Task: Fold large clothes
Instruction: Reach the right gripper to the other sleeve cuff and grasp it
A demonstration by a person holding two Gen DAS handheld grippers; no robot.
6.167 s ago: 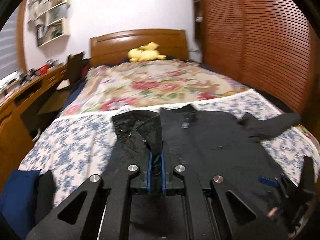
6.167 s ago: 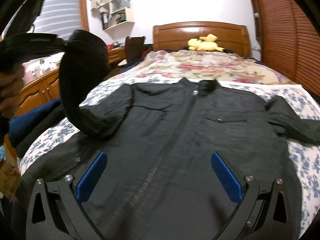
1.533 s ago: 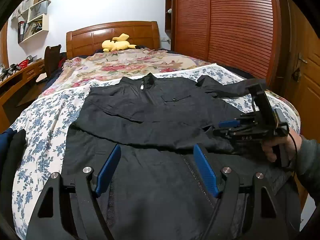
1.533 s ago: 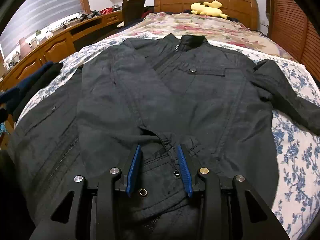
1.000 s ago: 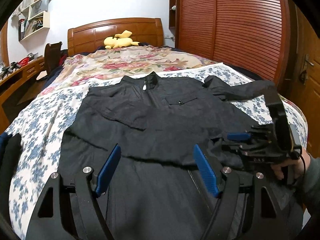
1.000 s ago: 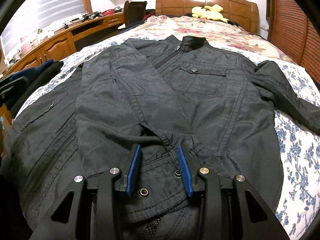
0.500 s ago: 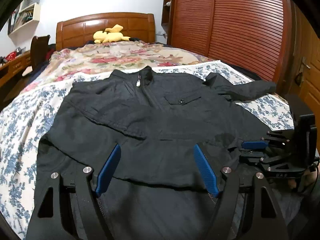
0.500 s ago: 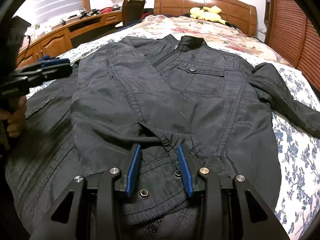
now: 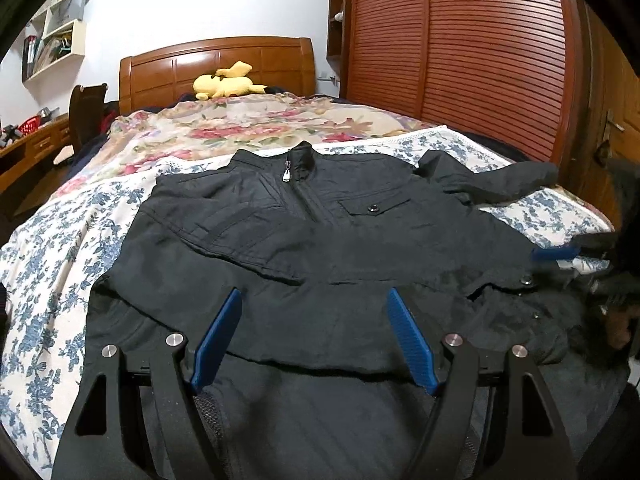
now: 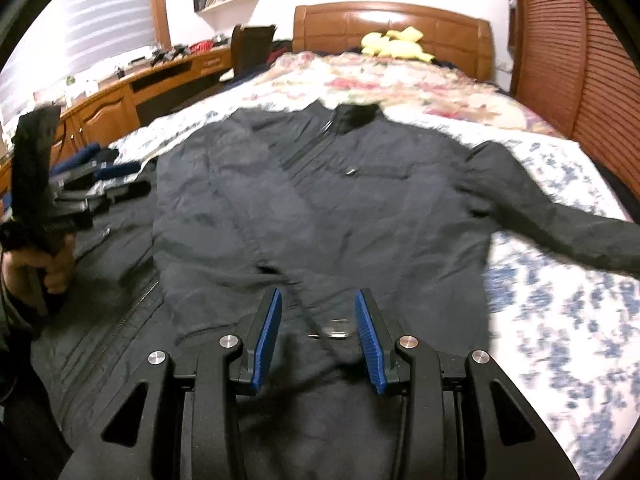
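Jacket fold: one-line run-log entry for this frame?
jacket flat on bed | one sleeve folded across | left gripper open | right gripper open

Bed [image 9: 48, 240] with blue-flowered sheet, black jacket [image 9: 320, 240] spread flat across near half, floral quilt [image 9: 240, 128] beyond, yellow plush toy [image 9: 226, 82] at far headboard

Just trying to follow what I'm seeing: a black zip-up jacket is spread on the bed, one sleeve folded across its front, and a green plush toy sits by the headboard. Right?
Not quite: the plush toy by the headboard is yellow, not green, as the left wrist view shows. The rest holds: the black jacket is spread on the bed with one sleeve folded across its front.
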